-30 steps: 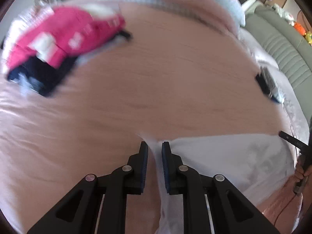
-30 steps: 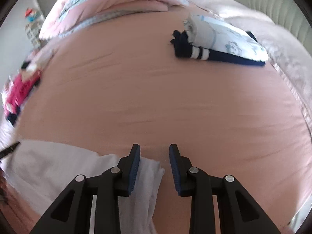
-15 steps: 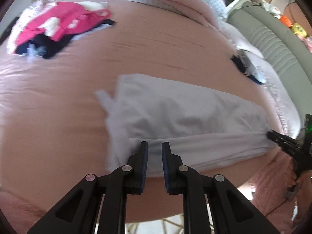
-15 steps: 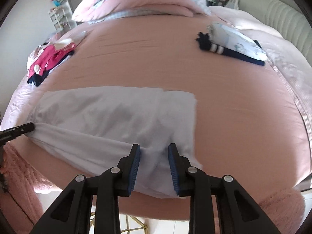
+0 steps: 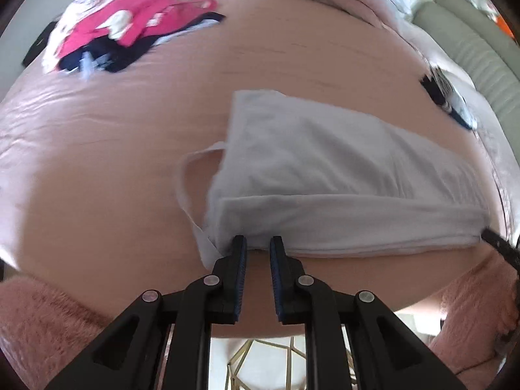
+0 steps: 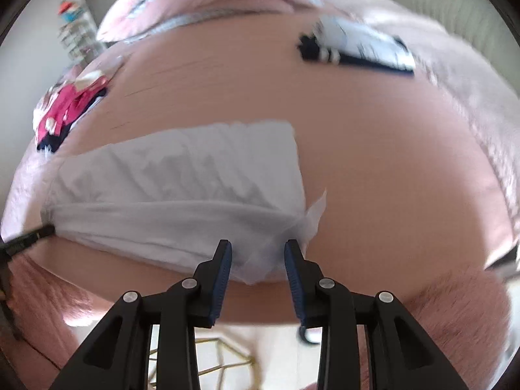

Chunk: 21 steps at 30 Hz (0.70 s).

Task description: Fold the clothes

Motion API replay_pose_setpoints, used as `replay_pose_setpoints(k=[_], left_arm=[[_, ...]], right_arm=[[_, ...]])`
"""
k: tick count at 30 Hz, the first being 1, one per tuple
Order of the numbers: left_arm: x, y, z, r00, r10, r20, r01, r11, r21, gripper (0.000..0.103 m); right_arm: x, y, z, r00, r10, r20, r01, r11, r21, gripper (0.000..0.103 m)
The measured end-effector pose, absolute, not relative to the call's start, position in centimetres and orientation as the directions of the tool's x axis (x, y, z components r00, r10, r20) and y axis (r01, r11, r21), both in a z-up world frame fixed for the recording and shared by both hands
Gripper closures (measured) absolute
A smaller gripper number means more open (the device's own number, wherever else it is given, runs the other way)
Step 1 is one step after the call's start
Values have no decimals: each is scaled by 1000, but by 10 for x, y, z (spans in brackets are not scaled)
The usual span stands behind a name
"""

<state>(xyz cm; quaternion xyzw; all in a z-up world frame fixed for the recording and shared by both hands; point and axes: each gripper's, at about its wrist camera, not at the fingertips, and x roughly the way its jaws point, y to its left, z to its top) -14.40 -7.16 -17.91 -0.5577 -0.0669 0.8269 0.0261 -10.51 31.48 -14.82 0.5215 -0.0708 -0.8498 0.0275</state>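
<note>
A white garment lies across the near part of the pink bed, its near edge folded into a thick band. My left gripper is at the band's left end, jaws narrowly apart, cloth just beyond the tips. My right gripper is at the garment's right end, jaws wider apart with white cloth between them. Each gripper's tip shows at the edge of the other's view.
A pile of pink and navy clothes lies far left on the bed. A folded stack of navy and white clothes lies far right. Pillows are at the bed's head. A fuzzy pink blanket hangs at the near edge.
Both grippers pulled back toward the near bed edge and the garment's near edge came along, folded into a band. The right jaws have opened wider; the cloth looks more bunched.
</note>
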Motion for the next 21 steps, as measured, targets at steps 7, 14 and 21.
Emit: replay_pose_setpoints(k=[7, 14, 21], left_arm=[[-141, -76, -163, -496, 138, -857, 67, -978, -196, 90], [-135, -91, -176, -468, 150, -871, 128, -964, -235, 90], [-121, -75, -148, -582, 187, -791, 41, -965, -258, 90]], right_arm=[[-91, 344, -135, -551, -169, -817, -129, -950, 283, 67], [-89, 350, -158, -416, -74, -906, -206, -963, 174, 63], [-87, 344, -123, -557, -63, -828, -151, -973, 175, 62]])
